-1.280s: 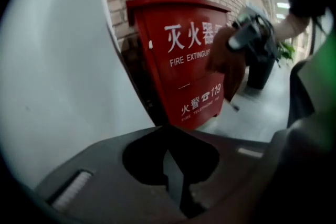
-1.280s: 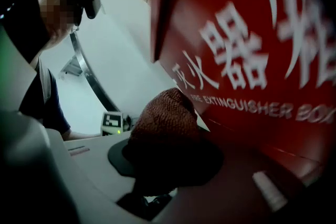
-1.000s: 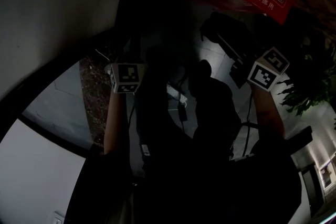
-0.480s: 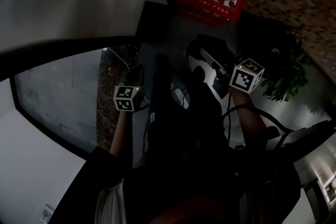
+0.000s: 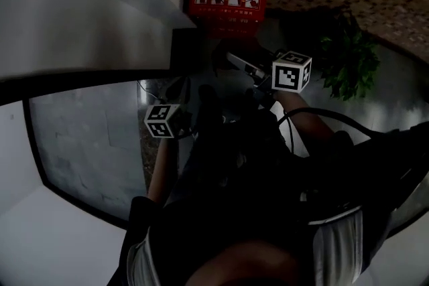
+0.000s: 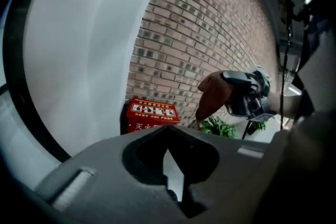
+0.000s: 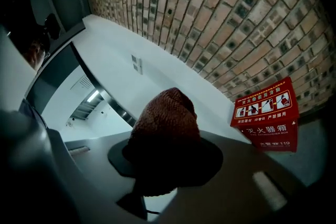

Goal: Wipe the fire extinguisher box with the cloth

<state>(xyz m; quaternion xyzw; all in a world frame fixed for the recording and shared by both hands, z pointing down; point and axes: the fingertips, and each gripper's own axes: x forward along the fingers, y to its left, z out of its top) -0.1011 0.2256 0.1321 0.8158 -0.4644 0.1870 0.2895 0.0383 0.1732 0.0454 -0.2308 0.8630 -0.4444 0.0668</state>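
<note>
Cloth [image 7: 165, 123] bunched in right gripper [image 7: 164, 178] clamp, unseen in dark head view; left gripper [image 6: 173, 178] closed, empty.

My left gripper [image 6: 174, 173] and right gripper [image 7: 165, 165] have smooth grey shells with a dark recess. Each carries a white cube [image 5: 163, 120] with black square markers. A black cable [image 5: 322, 114] loops by my arm. My short sleeves [image 5: 139, 258] are pale.

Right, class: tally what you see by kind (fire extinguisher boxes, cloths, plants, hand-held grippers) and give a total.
Fire extinguisher box: 1
Cloth: 1
Plant: 1
Grippers: 2 (left gripper, right gripper)
Total: 5
</note>
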